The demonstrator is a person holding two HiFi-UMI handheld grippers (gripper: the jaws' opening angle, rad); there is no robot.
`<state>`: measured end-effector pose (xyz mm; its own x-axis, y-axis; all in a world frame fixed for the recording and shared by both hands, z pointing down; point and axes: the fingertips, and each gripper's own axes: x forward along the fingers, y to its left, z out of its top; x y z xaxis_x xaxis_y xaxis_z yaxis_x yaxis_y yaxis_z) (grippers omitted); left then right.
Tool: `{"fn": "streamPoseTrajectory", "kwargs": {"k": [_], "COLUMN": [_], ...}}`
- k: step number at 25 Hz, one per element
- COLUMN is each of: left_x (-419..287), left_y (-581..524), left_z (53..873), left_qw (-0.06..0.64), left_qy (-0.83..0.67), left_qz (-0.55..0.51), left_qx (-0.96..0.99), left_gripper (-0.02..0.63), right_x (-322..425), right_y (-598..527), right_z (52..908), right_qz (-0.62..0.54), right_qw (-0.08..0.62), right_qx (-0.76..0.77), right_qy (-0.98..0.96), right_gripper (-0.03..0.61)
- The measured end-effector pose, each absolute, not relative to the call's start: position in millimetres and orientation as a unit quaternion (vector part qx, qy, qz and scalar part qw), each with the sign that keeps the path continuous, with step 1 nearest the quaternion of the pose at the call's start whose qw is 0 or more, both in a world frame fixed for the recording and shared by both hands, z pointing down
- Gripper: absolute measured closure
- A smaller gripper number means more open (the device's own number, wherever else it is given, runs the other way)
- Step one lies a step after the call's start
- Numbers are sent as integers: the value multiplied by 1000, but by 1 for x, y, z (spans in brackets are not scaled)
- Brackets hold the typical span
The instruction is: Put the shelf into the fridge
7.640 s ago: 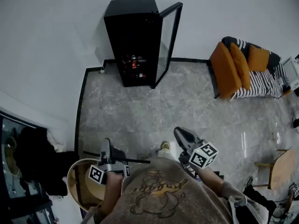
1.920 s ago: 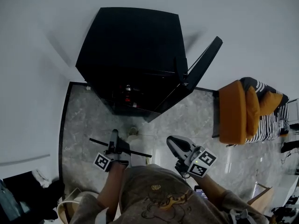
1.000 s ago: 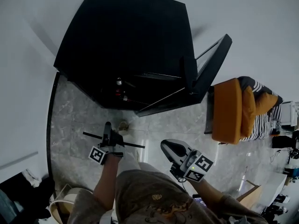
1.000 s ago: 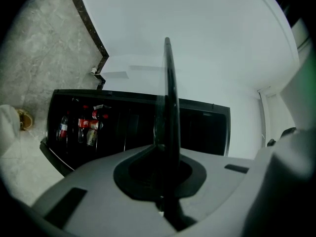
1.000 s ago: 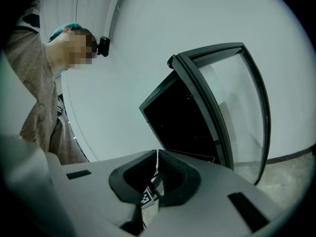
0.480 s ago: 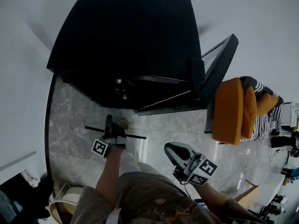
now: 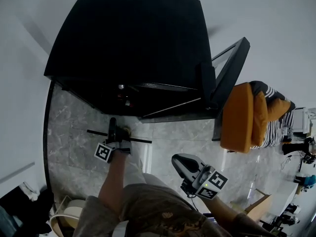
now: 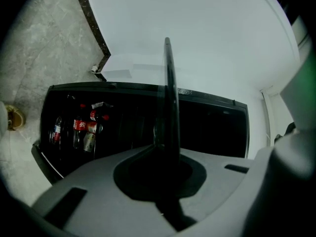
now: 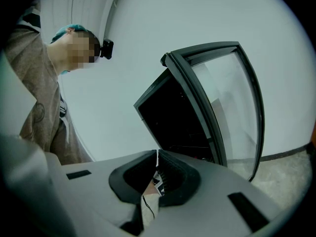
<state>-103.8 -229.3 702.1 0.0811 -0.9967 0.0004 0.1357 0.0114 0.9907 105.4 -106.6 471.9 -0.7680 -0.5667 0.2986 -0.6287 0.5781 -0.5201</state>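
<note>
My left claw (image 7: 113, 131) is clamped shut on the shelf (image 7: 140, 140), gripping it at about mid-length. The shelf shows as a thin dark bar running left to right across the head view, sticking out both sides of the jaws and hanging over the grey marbled floor (image 7: 69, 132). Its long axis is parallel to the fridge front. In the left gripper view it's edge-on, a slim rigid dark slat, and it looks square to the fridge's height, so I judge it roughly level. Whether it's wire or glass I can't tell, edge only. The fridge (image 7: 133, 43) is dead ahead of the left claw, near but not touching: a tall boxy black cabinet, matte, with a dark open cavity. Red-labelled bottles (image 8: 79, 127) sit low inside it. The coming move is a straight push forward into the opening, and the shelf ends have to clear both side walls. My right claw (image 7: 183, 163) is lower right, farther from the opening, with its ribbed dark pads together and nothing between them. The left hand is nearer and carries the job. The fridge door (image 7: 227, 73) is swung open to the right, a black frame with a clear glass pane. The orange sofa (image 7: 237, 117) is beyond it, soft and padded, well apart.
</note>
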Motion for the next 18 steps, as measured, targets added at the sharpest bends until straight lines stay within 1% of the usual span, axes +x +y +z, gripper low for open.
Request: {"fn": "streamPoseTrajectory", "kwargs": {"k": [5,13,18], "left_x": [-107,-102,-104], "left_y": [-235,-224,-230], "left_z": [704,684,690], "left_qw": [555,551,549], "left_qy": [-451,-443,-449], "left_qz": [-508,-516,-514], "left_qx": [480,484,483], "left_gripper": [598,598,598], "right_x": [105,104,103], "right_y": [-107,-110,-106], "right_z": [472,468,470], "right_qz": [314,312,315], "right_qw": [52,50,55], "right_qx": [343,346,344], "right_qy": [-884,-884,-883], "right_gripper": [554,554,554]}}
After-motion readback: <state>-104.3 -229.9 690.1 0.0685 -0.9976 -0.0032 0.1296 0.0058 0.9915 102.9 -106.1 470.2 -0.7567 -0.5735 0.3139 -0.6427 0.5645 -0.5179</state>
